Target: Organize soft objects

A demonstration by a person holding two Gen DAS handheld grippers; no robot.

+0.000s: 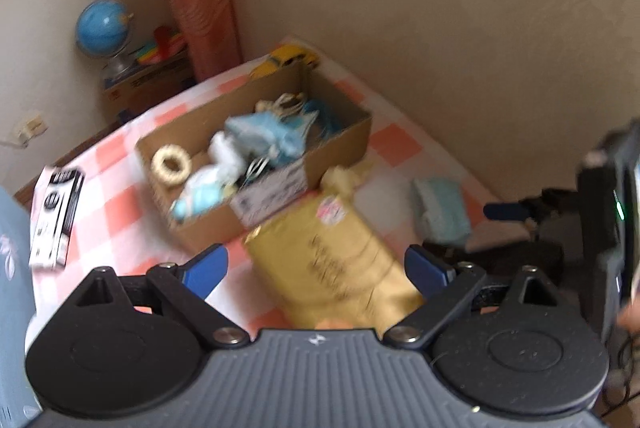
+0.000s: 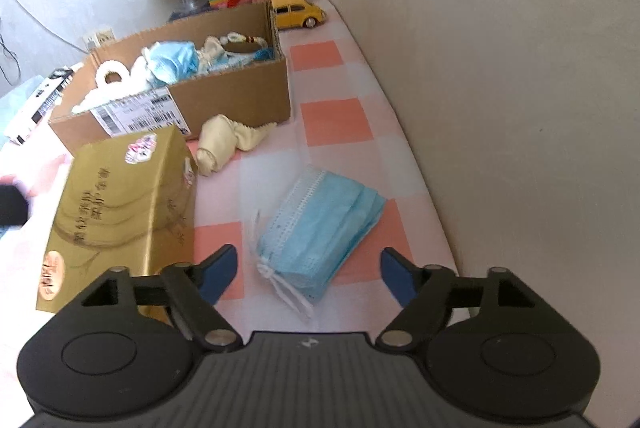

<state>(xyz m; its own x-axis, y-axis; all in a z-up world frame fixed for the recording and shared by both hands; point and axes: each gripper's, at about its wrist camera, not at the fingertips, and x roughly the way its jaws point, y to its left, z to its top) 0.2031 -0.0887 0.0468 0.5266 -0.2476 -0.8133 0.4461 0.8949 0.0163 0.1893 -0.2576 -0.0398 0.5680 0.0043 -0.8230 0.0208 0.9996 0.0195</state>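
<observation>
Right gripper [image 2: 308, 270]: hanging released, jaws spread over the mask stack [image 2: 320, 232].
Left gripper [image 1: 316, 270]: hovering released, gold box [image 1: 336, 260] at twelve o'clock.

1. The left tool [image 1: 316, 270] has a dark grey body with raised ribs and a small light mark in the middle of its front edge.
2. Two round black discs stand at its sides, each with a pressed circle on top.
3. Black link bars run from silver pivot screws to the blue fingers [image 1: 206, 268].
4. Each outer link has a triangular opening and a small silver screw at its tip.
5. The right tool [image 2: 309, 270] has the same build: ribbed grey body, black discs, blue fingers [image 2: 220, 270].
</observation>
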